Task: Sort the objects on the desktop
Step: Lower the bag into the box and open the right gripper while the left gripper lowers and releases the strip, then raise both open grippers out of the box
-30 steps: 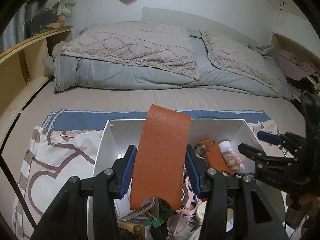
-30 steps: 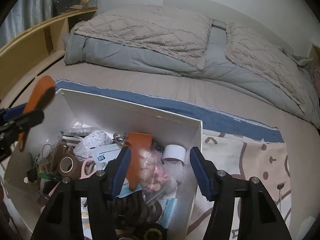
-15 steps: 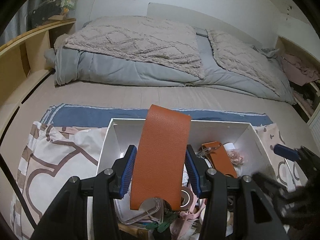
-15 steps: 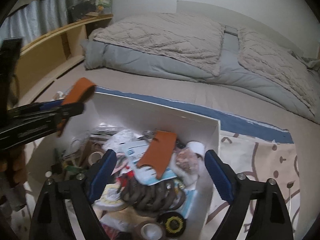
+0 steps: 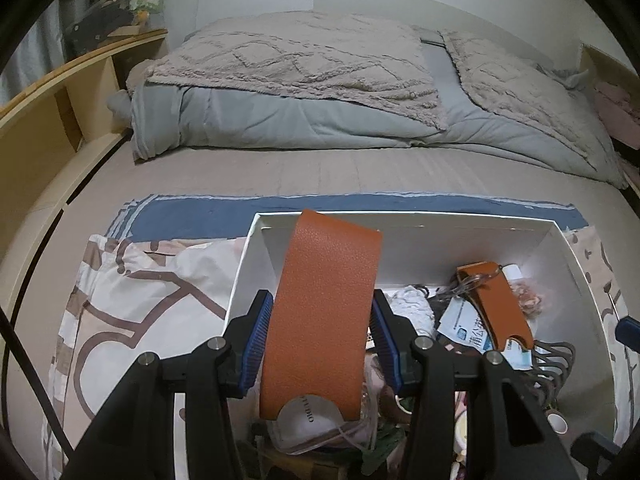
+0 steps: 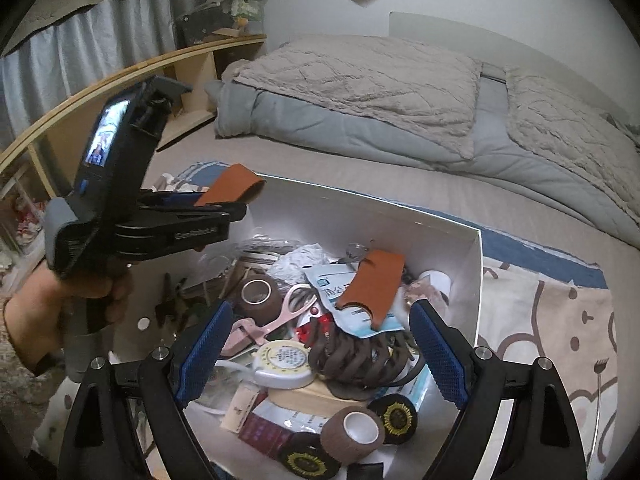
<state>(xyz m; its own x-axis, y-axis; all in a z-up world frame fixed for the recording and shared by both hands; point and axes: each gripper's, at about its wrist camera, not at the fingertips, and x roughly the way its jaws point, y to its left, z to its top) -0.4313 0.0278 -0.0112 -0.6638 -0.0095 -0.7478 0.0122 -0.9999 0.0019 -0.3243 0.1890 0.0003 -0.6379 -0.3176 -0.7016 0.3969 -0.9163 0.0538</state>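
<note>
My left gripper (image 5: 320, 300) holds a flat orange leather sleeve (image 5: 332, 264) upright over the left end of a white box (image 5: 400, 216). Its jaws are opening, with the blue pads still against the sleeve's two edges. From the right wrist view the left gripper (image 6: 240, 210) and the orange leather sleeve (image 6: 232, 184) hang above the white box (image 6: 478, 248) at its far left corner. My right gripper (image 6: 320, 312) stands open above the box's clutter with nothing between its fingers. A second orange sleeve (image 6: 372, 284) lies on papers inside.
The box holds a brown tape roll (image 6: 256, 292), pink scissors (image 6: 280, 320), a brown hair claw (image 6: 356, 356), a round tape measure (image 6: 284, 364) and several small rolls. It sits on a patterned cloth (image 5: 132, 292) on a bed. A wooden shelf (image 6: 120, 80) runs along the left.
My right gripper opened wide, let the second orange sleeve lie in the box and drew back. The left gripper sank a little toward the box with its sleeve.
</note>
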